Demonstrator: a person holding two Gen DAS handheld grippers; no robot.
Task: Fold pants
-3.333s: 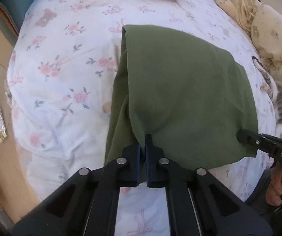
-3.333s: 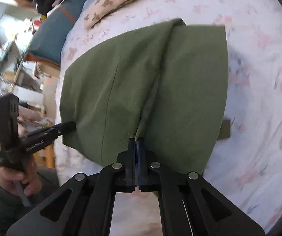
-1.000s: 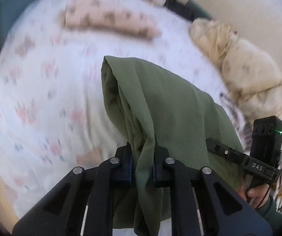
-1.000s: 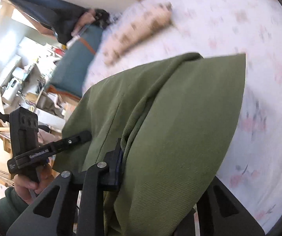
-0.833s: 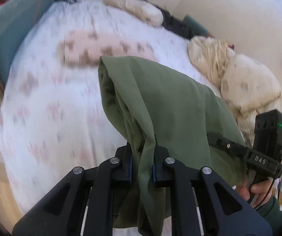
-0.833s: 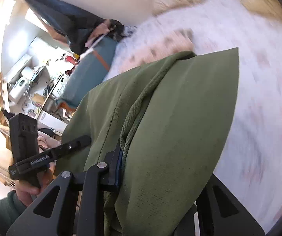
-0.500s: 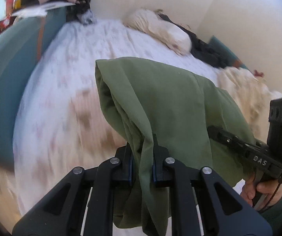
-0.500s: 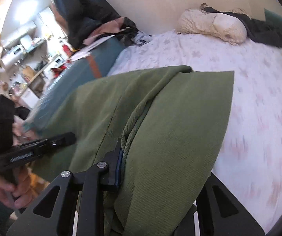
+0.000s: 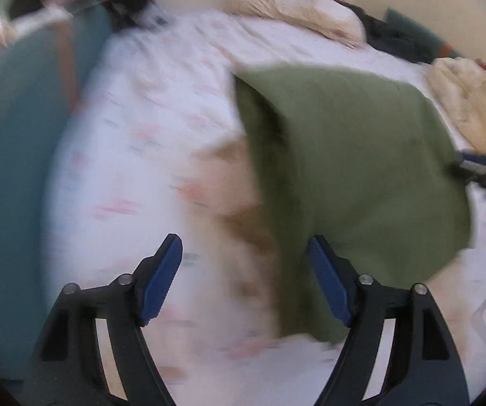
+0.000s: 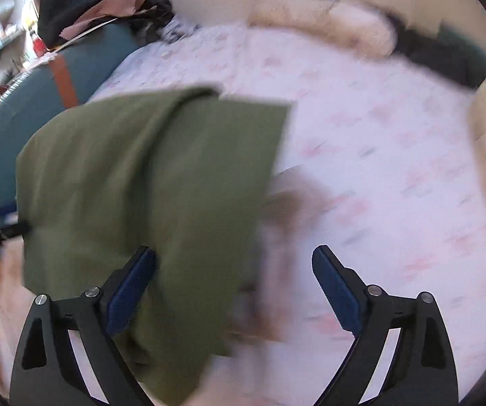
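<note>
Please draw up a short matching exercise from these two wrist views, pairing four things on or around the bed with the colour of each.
Things:
1. folded pants
2. bedsheet
3. pads of the left claw
4. cushion beside the bed

Colours:
a. white with pink flowers
b. teal
c. olive green
d. blue

Pairs: 1-c, 2-a, 3-d, 4-b
</note>
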